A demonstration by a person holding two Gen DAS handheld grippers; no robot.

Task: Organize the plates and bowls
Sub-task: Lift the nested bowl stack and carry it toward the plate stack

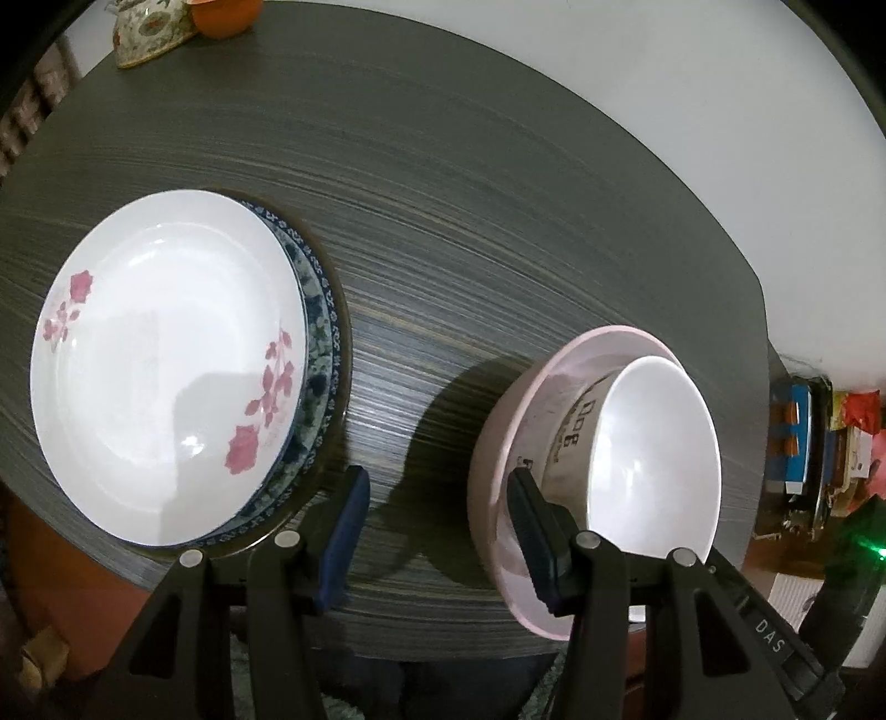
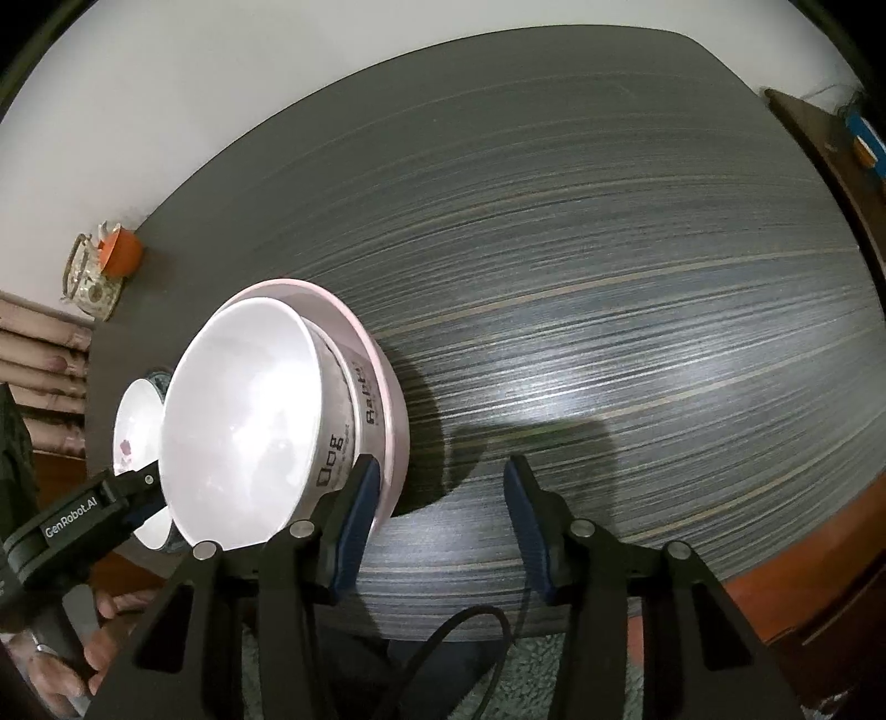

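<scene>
The blue patterned plate [image 1: 318, 327] shows only a crescent of its rim; the white flowered plate [image 1: 166, 371] covers the rest. The print on the middle bowl [image 1: 576, 426] is partly hidden by the white bowl [image 1: 653, 459]. At the table's [image 1: 470, 232] far left corner, the floral container [image 1: 147, 27] is cut by the picture's edge.

Two plates [image 1: 166, 371], three nested bowls [image 1: 653, 459].

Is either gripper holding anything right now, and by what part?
Nothing is held. Left gripper and right gripper both stand open beside the nested bowls, gripping no rim.
</scene>
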